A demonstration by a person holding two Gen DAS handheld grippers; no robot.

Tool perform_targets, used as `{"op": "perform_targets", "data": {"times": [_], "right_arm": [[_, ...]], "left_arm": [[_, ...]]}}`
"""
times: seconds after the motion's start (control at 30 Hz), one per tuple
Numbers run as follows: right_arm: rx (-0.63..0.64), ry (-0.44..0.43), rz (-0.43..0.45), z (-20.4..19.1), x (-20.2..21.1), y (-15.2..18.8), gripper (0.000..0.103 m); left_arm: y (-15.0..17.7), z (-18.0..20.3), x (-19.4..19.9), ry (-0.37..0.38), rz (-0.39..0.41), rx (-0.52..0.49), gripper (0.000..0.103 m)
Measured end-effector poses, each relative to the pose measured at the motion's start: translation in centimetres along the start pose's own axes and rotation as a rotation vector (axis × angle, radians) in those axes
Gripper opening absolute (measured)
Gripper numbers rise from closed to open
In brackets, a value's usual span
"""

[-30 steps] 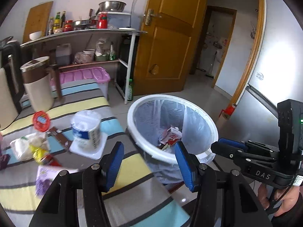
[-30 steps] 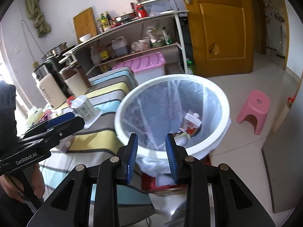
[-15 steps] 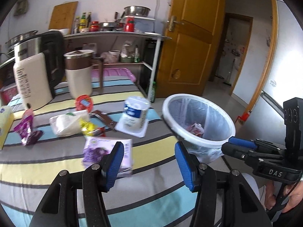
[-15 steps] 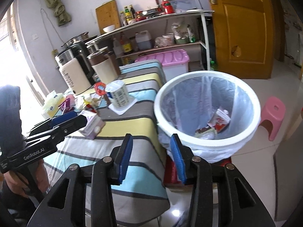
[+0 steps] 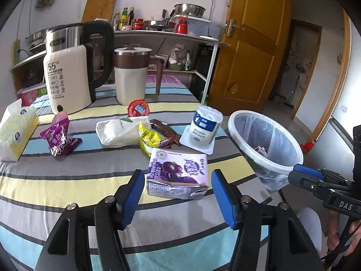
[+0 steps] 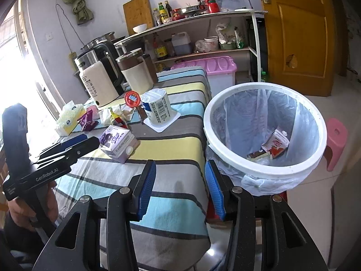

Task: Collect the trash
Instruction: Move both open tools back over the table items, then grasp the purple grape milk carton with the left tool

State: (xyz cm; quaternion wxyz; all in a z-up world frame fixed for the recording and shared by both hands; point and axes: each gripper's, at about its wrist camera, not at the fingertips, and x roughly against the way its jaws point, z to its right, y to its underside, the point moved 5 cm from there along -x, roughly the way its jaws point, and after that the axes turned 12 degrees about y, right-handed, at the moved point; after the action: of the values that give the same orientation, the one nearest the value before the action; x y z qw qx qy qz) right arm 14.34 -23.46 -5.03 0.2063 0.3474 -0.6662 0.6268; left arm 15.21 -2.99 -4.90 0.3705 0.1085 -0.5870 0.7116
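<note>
a striped tablecloth [image 5: 94,169] covers the table beside a white trash bin [image 6: 266,171]. the left gripper [image 5: 177,192] hovers just short of a purple carton [image 5: 178,176], jaws wide and empty. only the right wrist view shows the bin's floor, where a red carton [image 6: 276,144] lies; the right gripper [image 6: 179,189] is spread, holding nothing. small wrappers behind stay hard to read.
</note>
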Motion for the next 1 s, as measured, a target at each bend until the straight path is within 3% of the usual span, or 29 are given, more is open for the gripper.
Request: {"op": "perform_targets", "data": {"times": [0.3,0.57,0.77,1.0], "right_arm": [[0.001,0.003,-0.022,-0.1,-1.0,0.1,0.048],[0.005,0.005,-0.03,-0.1,-1.5,0.0,0.048],[0.009,-0.004,-0.029,-0.4,-1.5,-0.1,0.048],[0.013,-0.012,-0.028,-0.7,-1.5,0.0,0.048]], "left_arm": [[0.1,-0.7,-2.6,0.024,-0.058,0.008,0.064],[0.4,0.5,-2.1,0.029,-0.052,-0.011,0.071],[0.9,-0.2,-3.0,-0.044,-0.077,-0.039,0.072],[1.0,-4.3,-0.6,-0.163,-0.04,0.043,0.072]]}}
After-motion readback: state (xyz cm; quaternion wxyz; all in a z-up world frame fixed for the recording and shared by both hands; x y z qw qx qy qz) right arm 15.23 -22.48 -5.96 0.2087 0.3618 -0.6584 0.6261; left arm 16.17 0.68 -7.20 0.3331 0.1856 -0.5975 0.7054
